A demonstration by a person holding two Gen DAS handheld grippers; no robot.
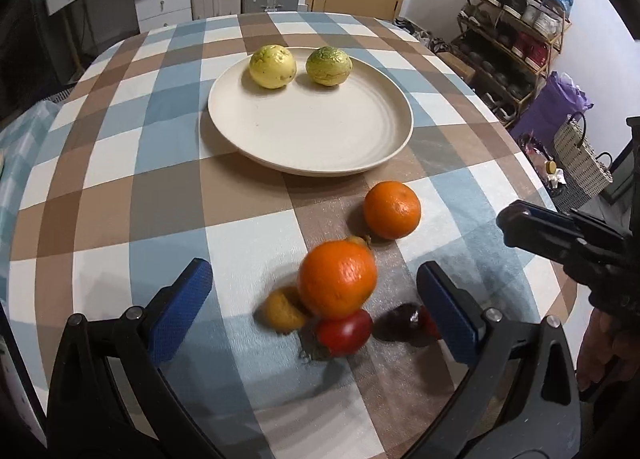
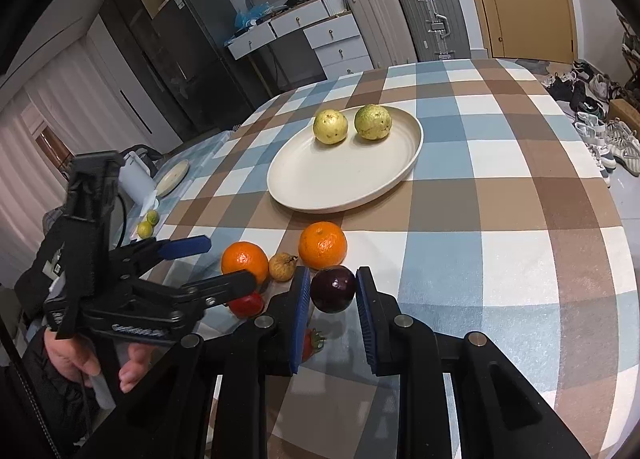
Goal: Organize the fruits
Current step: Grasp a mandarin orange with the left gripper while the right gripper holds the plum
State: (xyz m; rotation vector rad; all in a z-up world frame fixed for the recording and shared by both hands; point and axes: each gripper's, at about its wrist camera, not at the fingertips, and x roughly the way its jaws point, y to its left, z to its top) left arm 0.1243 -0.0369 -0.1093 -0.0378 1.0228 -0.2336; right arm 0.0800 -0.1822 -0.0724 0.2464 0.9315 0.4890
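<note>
1. Left wrist view: my left gripper (image 1: 316,303) stands released, jaws wide, with nothing pressed between them. The near orange (image 1: 337,279) lies at lower centre, straight ahead in the gap. A small yellowish fruit (image 1: 283,313) and a red fruit (image 1: 343,331) touch its lower side.
2. Same view: the second orange (image 1: 392,209) sits up and right of the first. The plate (image 1: 256,139) lies beyond at upper centre, carrying two guavas (image 1: 272,66) on its far side. The near orange is round, so no long axis governs the approach.
3. Right wrist view: my right gripper (image 2: 333,313) is clenched on a dark purple fruit (image 2: 333,288) at lower centre, apparently lifted off the cloth, though the angle is poor.
4. Same view: the plate (image 2: 312,187) lies up-frame of that fruit, straight ahead. My right hand is the loaded one and looks due to deliver first.
</note>
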